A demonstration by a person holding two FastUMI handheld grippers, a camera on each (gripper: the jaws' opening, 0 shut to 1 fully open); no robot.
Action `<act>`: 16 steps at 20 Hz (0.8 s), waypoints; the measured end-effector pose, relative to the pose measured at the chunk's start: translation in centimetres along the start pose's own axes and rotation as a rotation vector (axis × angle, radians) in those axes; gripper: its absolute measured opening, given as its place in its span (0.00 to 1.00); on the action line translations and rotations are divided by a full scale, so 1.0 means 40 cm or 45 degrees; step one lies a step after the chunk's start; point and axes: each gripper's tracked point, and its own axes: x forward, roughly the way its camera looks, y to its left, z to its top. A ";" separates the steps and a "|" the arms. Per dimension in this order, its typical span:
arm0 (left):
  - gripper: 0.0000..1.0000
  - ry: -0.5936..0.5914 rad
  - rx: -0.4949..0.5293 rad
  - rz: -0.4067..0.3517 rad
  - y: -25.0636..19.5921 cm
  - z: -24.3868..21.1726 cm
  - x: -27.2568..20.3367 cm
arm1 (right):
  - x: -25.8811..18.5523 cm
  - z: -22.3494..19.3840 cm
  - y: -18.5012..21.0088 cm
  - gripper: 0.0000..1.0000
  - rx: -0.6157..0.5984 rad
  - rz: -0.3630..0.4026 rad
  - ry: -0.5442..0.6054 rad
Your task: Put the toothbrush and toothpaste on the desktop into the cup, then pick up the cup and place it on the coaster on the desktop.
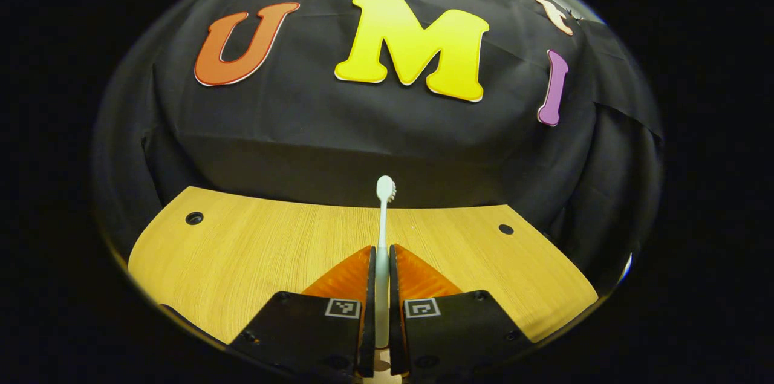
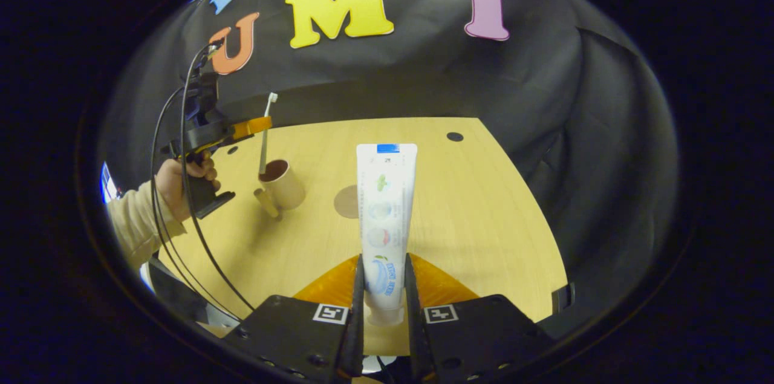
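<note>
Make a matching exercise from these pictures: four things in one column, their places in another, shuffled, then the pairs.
Things:
1. white toothbrush
2. white toothpaste tube
3. brown cylindrical cup
4. round brown coaster

Places:
A. flat on the wooden desktop, bare
B. clamped in the right tongs
C. clamped in the left tongs
D. standing on the desktop, under the raised toothbrush

Pairs: 1-C, 2-B, 3-D, 4-A

You work on a desktop [image 2: 484,208] of pale wood grain with a smooth, slightly shiny finish. Your toothpaste [image 2: 385,214] tube looks like glossy plastic. The toothbrush [image 1: 383,233] is smooth plastic, the cup [image 2: 283,184] looks matt, and your sleeve [image 2: 136,221] is soft cloth.
</note>
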 end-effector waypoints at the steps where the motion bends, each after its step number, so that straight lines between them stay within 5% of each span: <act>1: 0.13 0.008 0.008 0.015 0.006 -0.012 -0.001 | 0.000 -0.002 0.001 0.30 -0.013 -0.003 0.001; 10: 0.25 0.041 0.031 0.030 -0.012 -0.024 -0.032 | 0.025 -0.001 0.001 0.30 -0.008 0.017 0.039; 11: 0.37 0.048 0.032 0.046 -0.005 -0.025 -0.038 | 0.024 0.002 0.007 0.30 -0.012 0.027 0.035; 12: 0.72 0.046 0.027 0.075 0.009 -0.025 -0.053 | 0.026 0.011 0.013 0.31 -0.020 0.037 0.031; 13: 0.63 0.042 0.011 0.086 0.015 -0.026 -0.070 | 0.032 0.018 0.021 0.30 -0.031 0.048 0.026; 15: 0.78 0.035 -0.028 0.110 0.028 -0.026 -0.102 | 0.045 0.030 0.047 0.31 -0.057 0.087 0.022; 16: 0.99 0.037 -0.039 0.131 0.040 -0.026 -0.120 | 0.052 0.036 0.061 0.31 -0.076 0.109 0.029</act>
